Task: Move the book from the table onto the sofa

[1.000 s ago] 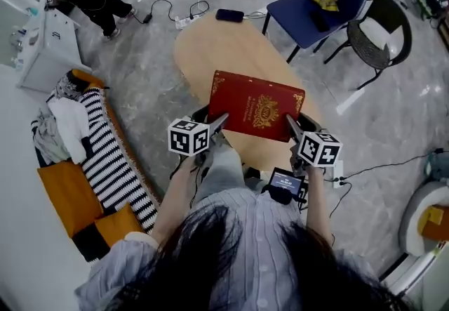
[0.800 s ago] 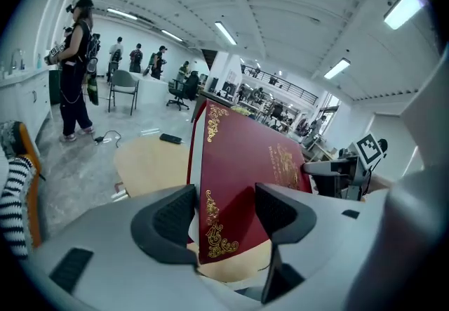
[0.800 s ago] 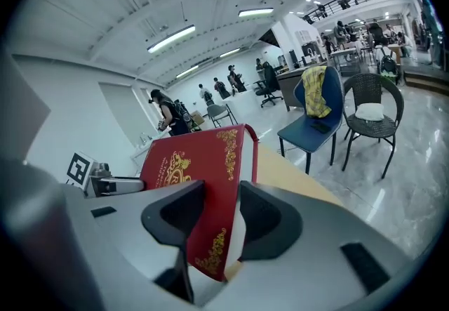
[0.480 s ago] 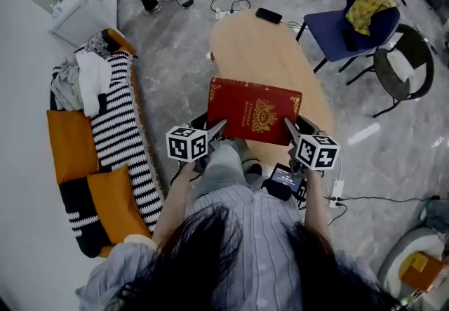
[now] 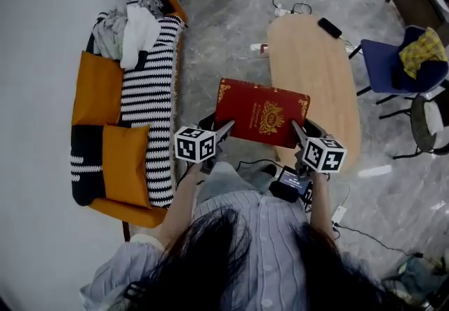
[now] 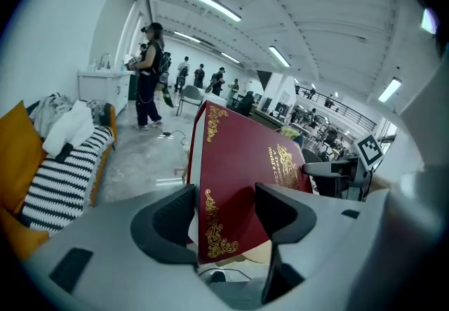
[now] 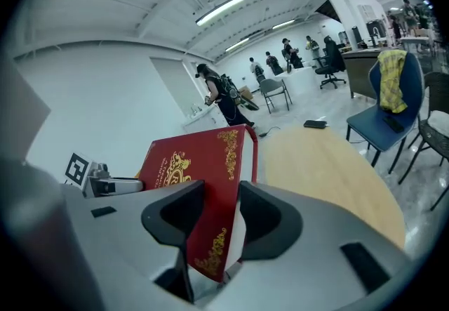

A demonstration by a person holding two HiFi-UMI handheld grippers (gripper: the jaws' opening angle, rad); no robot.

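One sofa (image 5: pixel 133 213) with two orange cushions (image 5: pixel 98 88) was seen at the left. One red book (image 5: pixel 261 111) was held in the air between sofa and table. It was clamped by two grippers, the left gripper (image 5: pixel 223 127) and the right gripper (image 5: pixel 299 133), each closed on one edge. One oval table (image 5: pixel 316 71) and one blue chair (image 5: pixel 384 67) were seen at the right.

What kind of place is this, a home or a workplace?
Probably a large open workplace hall with a lounge corner: ceiling strip lights, several people standing about, and a striped sofa near an oval wooden table.
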